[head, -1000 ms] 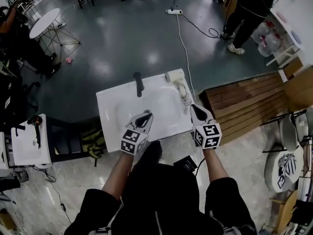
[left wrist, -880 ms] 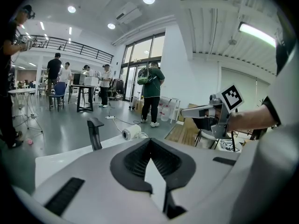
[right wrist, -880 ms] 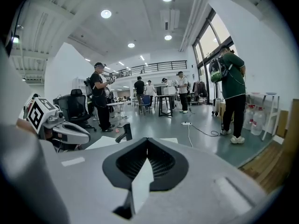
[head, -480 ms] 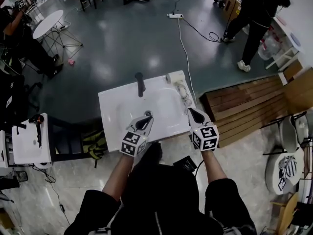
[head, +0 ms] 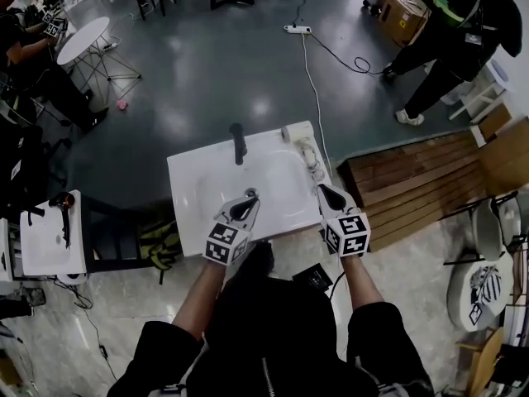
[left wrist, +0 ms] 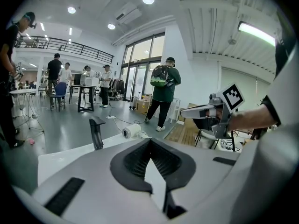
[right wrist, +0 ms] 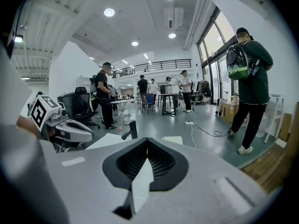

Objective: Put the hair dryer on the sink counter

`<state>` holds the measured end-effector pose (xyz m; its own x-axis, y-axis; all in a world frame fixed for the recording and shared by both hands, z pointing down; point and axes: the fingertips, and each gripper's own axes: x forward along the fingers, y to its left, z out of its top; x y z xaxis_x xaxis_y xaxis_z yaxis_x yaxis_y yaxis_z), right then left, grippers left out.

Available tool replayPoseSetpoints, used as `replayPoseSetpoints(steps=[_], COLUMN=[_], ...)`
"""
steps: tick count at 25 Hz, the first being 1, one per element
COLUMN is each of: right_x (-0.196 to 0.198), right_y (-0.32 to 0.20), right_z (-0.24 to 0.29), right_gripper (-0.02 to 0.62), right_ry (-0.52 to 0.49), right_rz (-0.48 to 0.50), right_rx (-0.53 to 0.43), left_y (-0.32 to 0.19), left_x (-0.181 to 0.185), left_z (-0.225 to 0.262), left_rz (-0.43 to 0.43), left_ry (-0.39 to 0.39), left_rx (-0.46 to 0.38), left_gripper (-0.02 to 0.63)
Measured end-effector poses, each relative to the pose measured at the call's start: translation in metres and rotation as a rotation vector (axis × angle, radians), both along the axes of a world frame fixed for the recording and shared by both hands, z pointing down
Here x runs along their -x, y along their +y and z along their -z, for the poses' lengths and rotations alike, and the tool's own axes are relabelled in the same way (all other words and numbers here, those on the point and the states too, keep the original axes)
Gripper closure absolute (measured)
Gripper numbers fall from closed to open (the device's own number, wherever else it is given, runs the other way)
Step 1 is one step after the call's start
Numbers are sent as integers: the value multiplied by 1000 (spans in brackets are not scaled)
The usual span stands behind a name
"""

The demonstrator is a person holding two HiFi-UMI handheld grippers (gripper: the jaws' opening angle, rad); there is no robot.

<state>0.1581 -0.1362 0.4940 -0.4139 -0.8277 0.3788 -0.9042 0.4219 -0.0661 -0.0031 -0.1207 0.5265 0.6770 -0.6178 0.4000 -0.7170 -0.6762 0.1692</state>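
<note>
Both your grippers have jaws pressed together, nothing between them. Left gripper (head: 248,197) hovers over the basin's near side, right gripper (head: 324,190) at the sink counter's (head: 186,184) right edge. Hair dryer (head: 304,147) lies on its far right corner, right of the faucet (head: 238,143).

Both grippers held out ahead of the body, jaws together, nothing gripped.

Left gripper (head: 245,199): jaws meet tip to tip in its own view, nothing between them; it points forward and slightly down. The left marker cube (head: 226,243) sits just behind the jaws, and the bare left forearm (head: 198,294) runs back from it to the torso. Right gripper (head: 327,191): to the right of the left one and apart from it, pointing much the same way, jaws pressed together and empty. The right marker cube (head: 348,232) is behind its jaws, with the bare right forearm (head: 360,279) behind that.
</note>
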Motion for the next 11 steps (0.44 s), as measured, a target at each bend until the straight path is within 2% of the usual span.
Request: replayPoseSetpoints(steps=[11], right_x=[3], right_y=[-6], right_z=[0], right_gripper=[589], right_ry=[9], right_rz=[15], right_rx=[5], left_y=[-5], left_x=[0], left_z=[-1], left_rz=[2], left_ry=[-4], left_rx=[5], left_gripper=[595])
